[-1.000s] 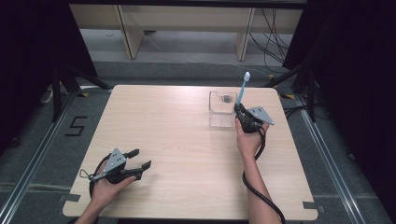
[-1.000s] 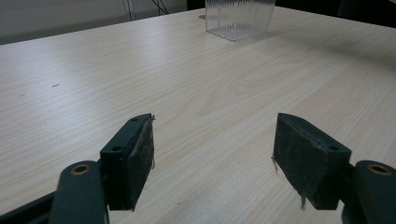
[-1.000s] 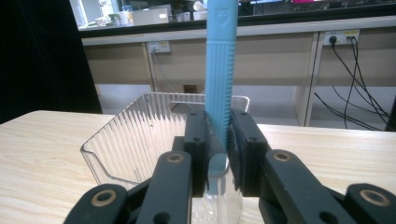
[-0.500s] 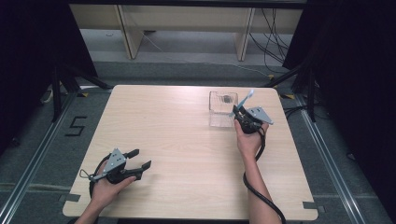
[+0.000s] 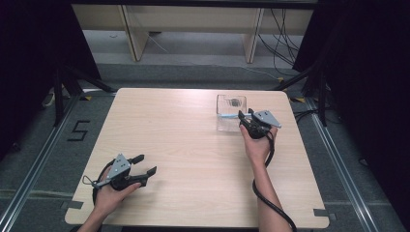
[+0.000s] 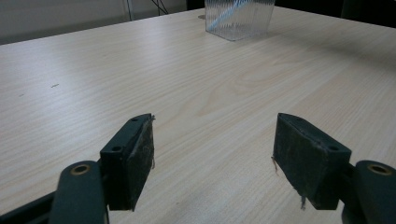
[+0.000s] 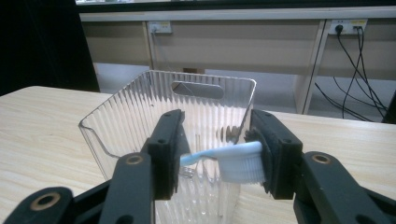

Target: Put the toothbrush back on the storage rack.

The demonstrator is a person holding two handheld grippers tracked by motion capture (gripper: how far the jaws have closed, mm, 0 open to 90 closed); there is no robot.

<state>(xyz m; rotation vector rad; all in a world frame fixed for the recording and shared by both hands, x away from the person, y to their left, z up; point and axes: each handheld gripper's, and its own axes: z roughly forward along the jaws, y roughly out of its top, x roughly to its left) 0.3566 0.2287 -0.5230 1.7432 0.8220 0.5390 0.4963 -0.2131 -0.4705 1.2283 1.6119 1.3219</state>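
Pale blue toothbrush [image 7: 233,161], white bristles

Left tongs [image 5: 146,165] agape — right tongs [image 7: 217,156] seemingly just opening

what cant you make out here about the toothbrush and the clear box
- Right gripper view: the toothbrush handle's far end is hidden behind the left jaw of the right gripper; its jaws have just been opening.
- Whether the bristles touch the right pad: unclear.
- High view: a dark spot inside the clear box is too small to identify.
- Left gripper view: the box is cut off by the top edge.
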